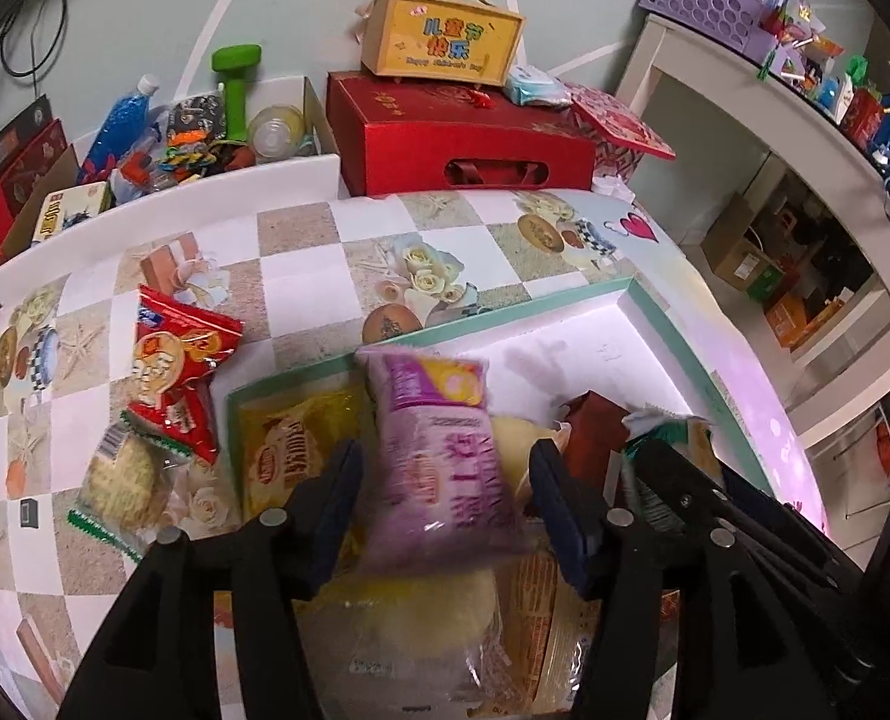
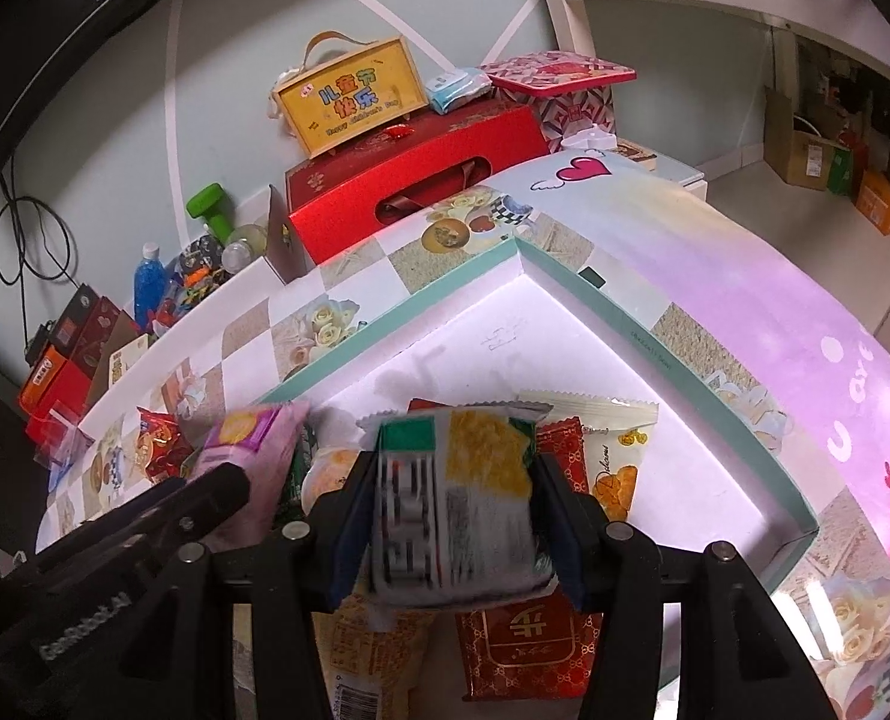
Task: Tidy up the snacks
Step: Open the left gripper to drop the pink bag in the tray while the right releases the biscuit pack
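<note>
The left tool (image 1: 445, 480) is closed on a purple snack packet (image 1: 438, 462), its two fingers pressing the packet's sides while the packet is held above the near-left part of a teal-rimmed white box (image 1: 667, 324). In the right wrist view the same purple packet (image 2: 246, 438) shows at the left, just beside the right tool (image 2: 454, 516).

The right tool grips a green and yellow snack bag (image 2: 463, 504) between its fingers, held over the near part of the box (image 2: 655, 324). Under and around that bag, inside the box, lie a red packet with gold print (image 2: 523, 648), a cream packet with orange pictures (image 2: 619, 462) and a yellow packet (image 2: 354, 648). From the left wrist view a yellow packet (image 1: 288, 450) lies in the box's left corner, partly under the purple one.

Outside the box, on the patterned desk (image 1: 300, 252), rest a red snack packet (image 1: 174, 360) and, touching it on the near side, a clear packet with a pale round cake (image 1: 126, 480). Beyond the desk's far edge stands a red gift box (image 1: 457, 138) with a yellow handled box (image 1: 445, 39) on top.
</note>
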